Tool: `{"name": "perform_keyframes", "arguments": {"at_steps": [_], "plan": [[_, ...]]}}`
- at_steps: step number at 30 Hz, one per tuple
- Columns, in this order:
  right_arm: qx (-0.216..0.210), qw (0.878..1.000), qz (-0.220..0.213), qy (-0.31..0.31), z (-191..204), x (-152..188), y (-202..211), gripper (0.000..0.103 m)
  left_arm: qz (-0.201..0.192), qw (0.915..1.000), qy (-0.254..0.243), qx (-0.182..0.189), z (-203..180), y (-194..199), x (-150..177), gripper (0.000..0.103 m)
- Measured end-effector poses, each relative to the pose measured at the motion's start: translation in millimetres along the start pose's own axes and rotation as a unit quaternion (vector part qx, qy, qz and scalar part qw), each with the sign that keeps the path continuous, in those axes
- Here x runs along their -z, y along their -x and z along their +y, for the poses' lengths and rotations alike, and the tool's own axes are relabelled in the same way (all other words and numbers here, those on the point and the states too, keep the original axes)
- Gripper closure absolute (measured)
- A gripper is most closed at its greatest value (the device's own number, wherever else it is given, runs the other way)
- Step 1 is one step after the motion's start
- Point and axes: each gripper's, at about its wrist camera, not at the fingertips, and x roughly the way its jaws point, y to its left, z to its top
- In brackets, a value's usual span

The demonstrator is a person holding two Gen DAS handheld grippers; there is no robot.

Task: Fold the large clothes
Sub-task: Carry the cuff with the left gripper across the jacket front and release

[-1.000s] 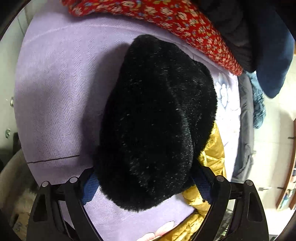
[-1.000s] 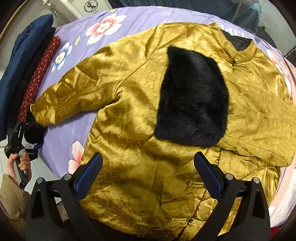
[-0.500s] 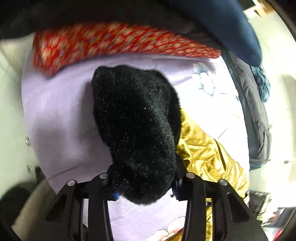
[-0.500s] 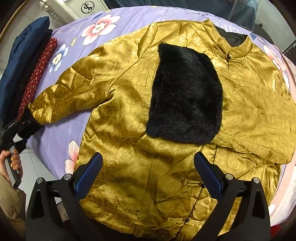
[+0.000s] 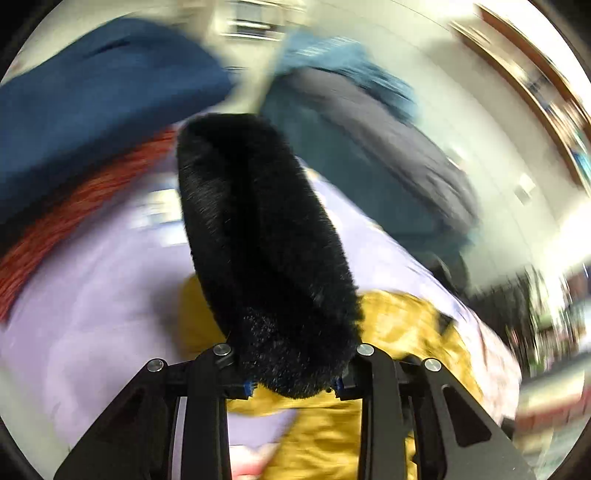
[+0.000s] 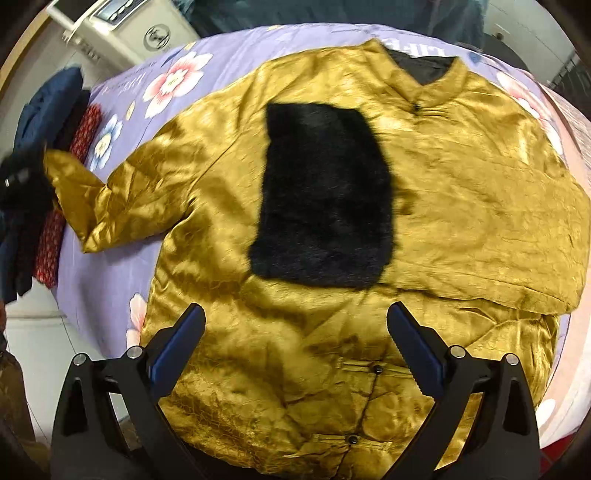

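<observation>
A gold satin jacket [image 6: 461,192] lies spread, front up, on a lilac flowered bedsheet [image 6: 122,266]. One sleeve is folded across its chest, its black fur cuff [image 6: 325,206] in the middle. The other sleeve [image 6: 129,199] stretches left, its end lifted. My left gripper [image 5: 293,387] is shut on that sleeve's black fur cuff [image 5: 266,251], with gold sleeve fabric [image 5: 406,325] under it; the view is blurred. It shows as a dark blur in the right wrist view [image 6: 22,184]. My right gripper [image 6: 293,339] is open and empty above the jacket's lower front.
Folded clothes, navy [image 6: 48,107] and red-flowered [image 6: 51,243], are stacked along the bed's left edge. They also show in the left wrist view, navy [image 5: 92,122] and red [image 5: 70,210]. A white appliance [image 6: 125,29] stands beyond the bed. Floor lies left of the bed.
My left gripper has closed on the fur cuff and lifted it, swinging the sleeve end up and inward. The right gripper has moved slightly nearer the jacket.
</observation>
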Motion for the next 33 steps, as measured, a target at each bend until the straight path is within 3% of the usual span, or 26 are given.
{"name": "perform_keyframes", "arguments": {"at_steps": [5,8,10,15,16,18,19,20,21,23,27,33], "plan": [[0.004,0.998,-0.024,-0.054,-40,-1,17,0.006,0.042,0.9904,-0.104,0.081,-127,-40,24,0.075],[0.012,0.995,-0.039,-0.088,-67,-2,27,0.006,0.067,0.9759,-0.173,0.115,-202,-63,57,0.075],[0.018,0.992,-0.049,-0.116,-89,0,34,0.006,0.089,0.9619,-0.219,0.137,-249,-79,90,0.075],[0.033,0.982,-0.061,-0.176,-138,8,46,0.006,0.137,0.9361,-0.298,0.128,-312,-117,150,0.075],[0.036,0.98,-0.062,-0.188,-148,11,47,0.006,0.15,0.9292,-0.313,0.126,-320,-125,163,0.072],[0.039,0.976,-0.063,-0.206,-163,16,49,0.006,0.17,0.9216,-0.328,0.119,-327,-136,178,0.049],[0.04,0.974,-0.062,-0.214,-170,18,49,0.006,0.182,0.9204,-0.327,0.113,-327,-140,182,0.04],[0.042,0.973,-0.061,-0.22,-175,20,49,0.006,0.192,0.9209,-0.322,0.108,-323,-145,188,0.023],[0.042,0.972,-0.06,-0.224,-181,22,48,0.006,0.196,0.9248,-0.309,0.104,-316,-144,192,0.014],[0.042,0.97,-0.057,-0.232,-189,23,45,0.006,0.198,0.9303,-0.29,0.106,-304,-137,194,0.013],[0.04,0.97,-0.053,-0.232,-195,23,41,0.006,0.21,0.931,-0.283,0.097,-294,-138,190,0.012],[0.032,0.975,-0.056,-0.214,-189,16,37,0.006,0.205,0.9476,-0.236,0.063,-239,-128,171,0.012]]}}
